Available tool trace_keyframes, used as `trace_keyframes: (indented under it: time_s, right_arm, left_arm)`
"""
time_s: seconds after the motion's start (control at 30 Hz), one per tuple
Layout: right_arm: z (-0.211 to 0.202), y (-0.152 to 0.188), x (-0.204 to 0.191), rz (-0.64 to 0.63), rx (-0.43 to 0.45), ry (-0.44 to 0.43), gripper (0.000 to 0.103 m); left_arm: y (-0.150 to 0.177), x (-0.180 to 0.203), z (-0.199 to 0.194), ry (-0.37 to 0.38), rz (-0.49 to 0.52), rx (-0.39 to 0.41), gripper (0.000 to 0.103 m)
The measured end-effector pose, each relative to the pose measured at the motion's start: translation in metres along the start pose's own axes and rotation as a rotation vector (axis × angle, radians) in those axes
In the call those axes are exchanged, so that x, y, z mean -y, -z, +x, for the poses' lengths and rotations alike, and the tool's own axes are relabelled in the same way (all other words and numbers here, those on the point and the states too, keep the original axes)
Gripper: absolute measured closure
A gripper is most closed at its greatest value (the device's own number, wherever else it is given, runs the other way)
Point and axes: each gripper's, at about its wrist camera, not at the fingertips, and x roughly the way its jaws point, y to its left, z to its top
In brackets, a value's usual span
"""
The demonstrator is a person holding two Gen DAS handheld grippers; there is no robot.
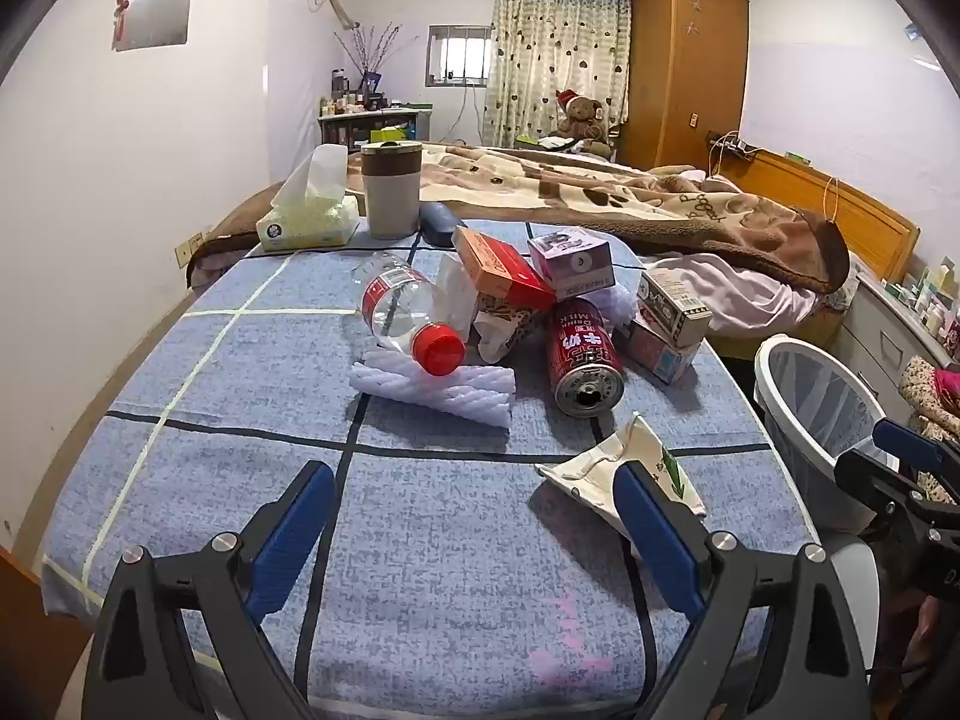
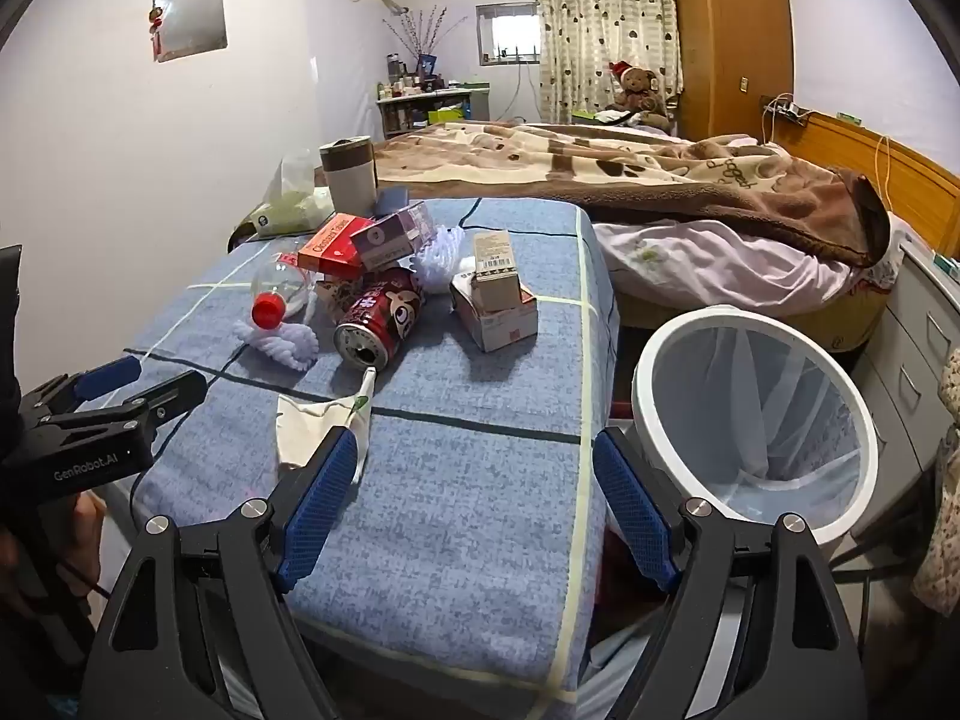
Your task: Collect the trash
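Red aluminium drink can lay at twelve o'clock of both empty, wide-open grippers, left gripper and right gripper.

A home bedroom, lived in. Unmade bed with a brown patterned blanket and wooden headboard on the right; tall wooden wardrobe in the far corner; teddy bear beside heart-print curtains. Small barred window and a cluttered dresser against the far wall. Near, a worktop under a blue checked cloth.
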Motion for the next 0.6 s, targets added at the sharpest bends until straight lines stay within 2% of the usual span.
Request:
trace_keyframes:
  time_s: [0.6]
  right_arm:
    - [-0.0014, -0.0017, -0.0008, 0.000, -0.013, -0.001, 0.020]
  left_arm:
    - [-0.0010, 0.0002, -0.0019, 0.000, 0.004, 0.010, 0.008]
